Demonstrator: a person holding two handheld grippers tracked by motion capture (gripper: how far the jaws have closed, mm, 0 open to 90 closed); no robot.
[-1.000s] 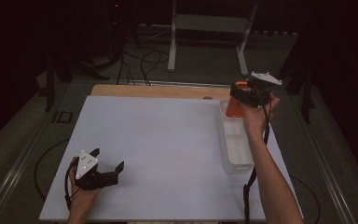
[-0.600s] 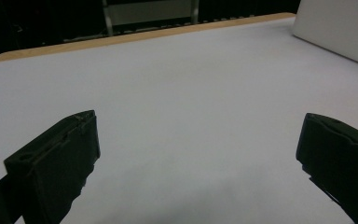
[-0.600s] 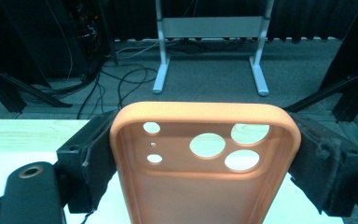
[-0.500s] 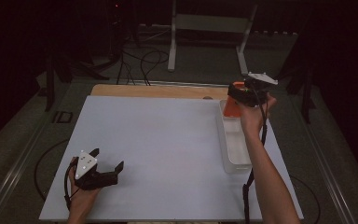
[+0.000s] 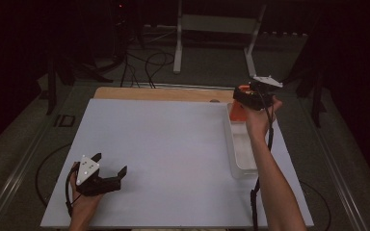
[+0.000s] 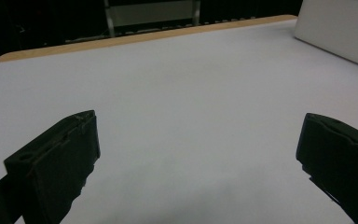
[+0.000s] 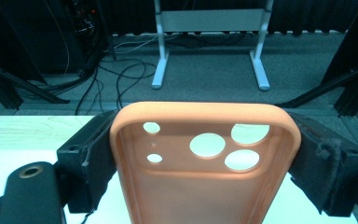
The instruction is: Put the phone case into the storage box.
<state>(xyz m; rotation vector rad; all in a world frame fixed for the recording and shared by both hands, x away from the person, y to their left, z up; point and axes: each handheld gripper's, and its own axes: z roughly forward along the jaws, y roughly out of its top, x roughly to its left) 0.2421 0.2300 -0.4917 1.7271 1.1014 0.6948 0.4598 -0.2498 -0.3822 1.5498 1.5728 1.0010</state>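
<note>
Right tongs (image 5: 243, 97) lifted slightly, clenched on orange phone case (image 7: 205, 158); left tongs (image 5: 110, 166) wide apart, holding nothing

Honestly couldn't find a single readable word, brand or number anywhere. The orange phone case (image 7: 205, 163) was plain, and the white desk (image 5: 164, 144) had no labels or markings either.

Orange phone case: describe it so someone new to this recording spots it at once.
Start at the white table and go to the clear bin along its right edge. Above the bin's far end, the right tool clamps the orange phone case, the scene's only orange object, with round camera cutouts.
</note>
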